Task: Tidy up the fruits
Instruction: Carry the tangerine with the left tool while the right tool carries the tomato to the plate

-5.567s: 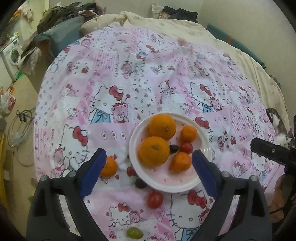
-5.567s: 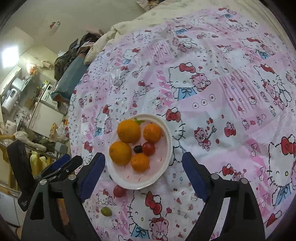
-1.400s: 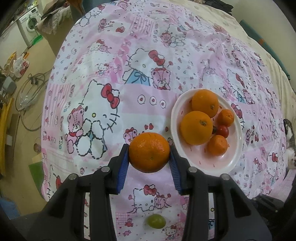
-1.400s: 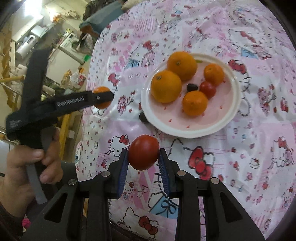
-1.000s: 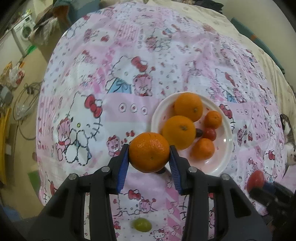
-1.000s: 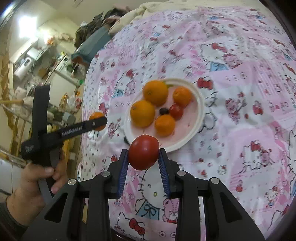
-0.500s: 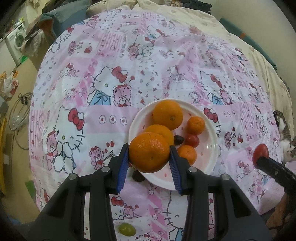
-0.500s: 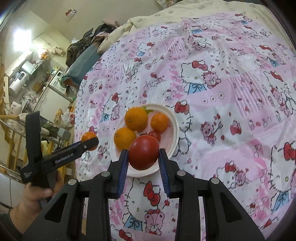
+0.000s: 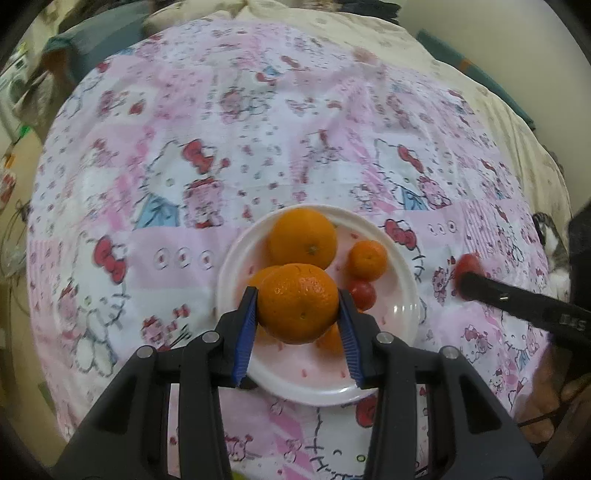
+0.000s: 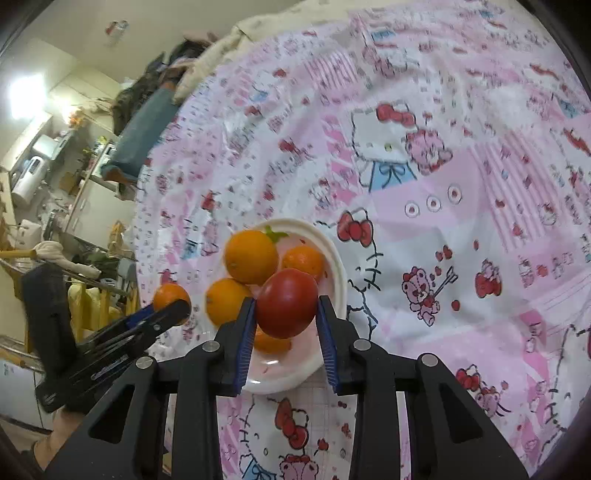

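My left gripper (image 9: 297, 307) is shut on a mandarin (image 9: 297, 302), held in the air over the near left part of the white plate (image 9: 402, 273). On the plate lie a big orange (image 9: 302, 237), a small mandarin (image 9: 368, 259), a cherry tomato (image 9: 362, 294) and more fruit hidden behind the held mandarin. My right gripper (image 10: 286, 308) is shut on a red tomato (image 10: 287, 302) above the same plate (image 10: 338, 266). In the left wrist view the right gripper (image 9: 466, 280) with its tomato (image 9: 468, 265) comes in from the right. In the right wrist view the left gripper (image 10: 173, 306) shows at left with its mandarin (image 10: 168, 293).
The plate rests on a round table under a pink cartoon-cat cloth (image 9: 184, 192). A cream blanket (image 9: 369, 33) lies at the far edge. A cat (image 9: 554, 243) sits low at the right. A hand (image 10: 59, 439) grips the left tool, with cluttered shelves (image 10: 44, 177) behind.
Both grippers have travelled towards the plate with their fruit. The mandarin now hangs over the plate's near left part, and the tomato has come closer above the plate's near side.
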`<control>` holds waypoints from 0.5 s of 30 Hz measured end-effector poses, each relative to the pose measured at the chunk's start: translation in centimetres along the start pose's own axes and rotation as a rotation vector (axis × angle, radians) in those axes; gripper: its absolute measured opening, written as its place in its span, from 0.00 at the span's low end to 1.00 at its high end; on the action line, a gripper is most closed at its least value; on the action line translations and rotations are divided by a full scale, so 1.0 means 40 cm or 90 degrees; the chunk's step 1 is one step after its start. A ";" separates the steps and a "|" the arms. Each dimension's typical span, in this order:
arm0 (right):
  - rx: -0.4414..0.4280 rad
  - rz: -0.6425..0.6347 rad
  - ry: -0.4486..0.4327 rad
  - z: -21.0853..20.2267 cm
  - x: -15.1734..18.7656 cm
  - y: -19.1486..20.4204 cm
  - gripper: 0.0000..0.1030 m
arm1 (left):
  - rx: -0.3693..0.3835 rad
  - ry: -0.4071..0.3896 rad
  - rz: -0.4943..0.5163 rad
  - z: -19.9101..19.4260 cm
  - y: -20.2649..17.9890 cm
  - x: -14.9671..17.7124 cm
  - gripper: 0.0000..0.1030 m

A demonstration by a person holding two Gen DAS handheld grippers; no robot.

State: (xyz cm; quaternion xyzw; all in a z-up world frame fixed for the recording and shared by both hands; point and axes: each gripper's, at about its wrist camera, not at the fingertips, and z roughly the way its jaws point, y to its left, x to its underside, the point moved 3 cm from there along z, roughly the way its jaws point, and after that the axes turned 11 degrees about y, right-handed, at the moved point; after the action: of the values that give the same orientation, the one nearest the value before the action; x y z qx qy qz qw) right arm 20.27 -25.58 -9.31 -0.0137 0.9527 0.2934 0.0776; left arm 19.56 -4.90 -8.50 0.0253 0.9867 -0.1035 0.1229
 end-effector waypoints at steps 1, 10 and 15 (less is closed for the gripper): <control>-0.011 0.008 0.011 0.018 -0.003 -0.003 0.33 | -0.002 0.000 0.012 0.007 -0.010 -0.004 0.36; -0.002 0.004 0.051 0.109 -0.001 -0.006 0.33 | -0.001 0.018 0.059 0.061 -0.063 -0.031 0.37; -0.006 0.016 0.068 0.134 0.003 -0.025 0.35 | 0.005 0.032 0.059 0.084 -0.071 -0.041 0.37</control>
State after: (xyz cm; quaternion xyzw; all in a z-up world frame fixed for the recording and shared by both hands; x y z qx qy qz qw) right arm 20.99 -23.40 -14.27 -0.0180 0.9542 0.2977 0.0230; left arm 21.74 -8.43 -10.69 0.0744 0.9868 -0.1008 0.1024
